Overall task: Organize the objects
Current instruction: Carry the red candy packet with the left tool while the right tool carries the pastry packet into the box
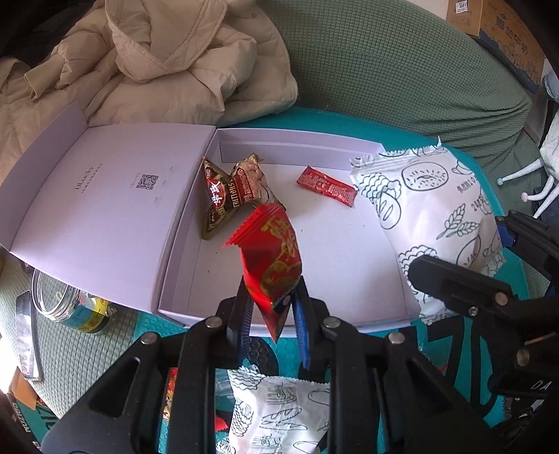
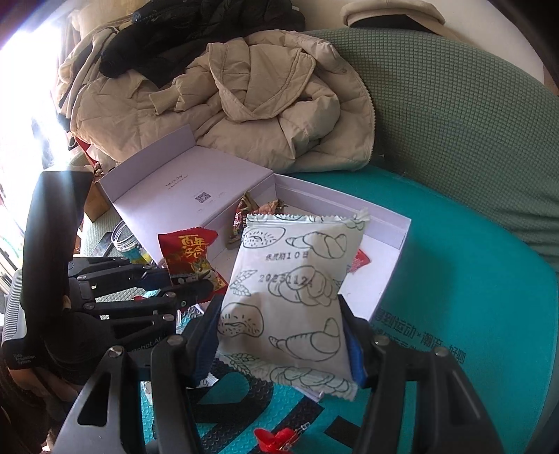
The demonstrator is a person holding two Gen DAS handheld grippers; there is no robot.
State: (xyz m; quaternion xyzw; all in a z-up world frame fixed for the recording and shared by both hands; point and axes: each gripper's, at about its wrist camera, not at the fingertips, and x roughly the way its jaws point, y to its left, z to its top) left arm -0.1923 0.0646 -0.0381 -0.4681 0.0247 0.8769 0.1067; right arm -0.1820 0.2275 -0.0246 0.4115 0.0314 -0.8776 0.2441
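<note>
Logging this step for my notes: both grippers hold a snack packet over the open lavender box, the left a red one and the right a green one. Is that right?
Not quite: the right gripper holds a white bread packet with line drawings, not green, as the right wrist view shows. The left gripper does hold the red packet over the open lavender box.

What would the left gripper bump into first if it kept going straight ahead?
Probably the floor of the open white box: the left gripper, holding the red snack packet, points over its near rim. Depth is uncertain.

Background's kinda messy: a beige puffer jacket is dumped on the green sofa, black clothes are piled behind it, and a cardboard box sits off in the corner.
</note>
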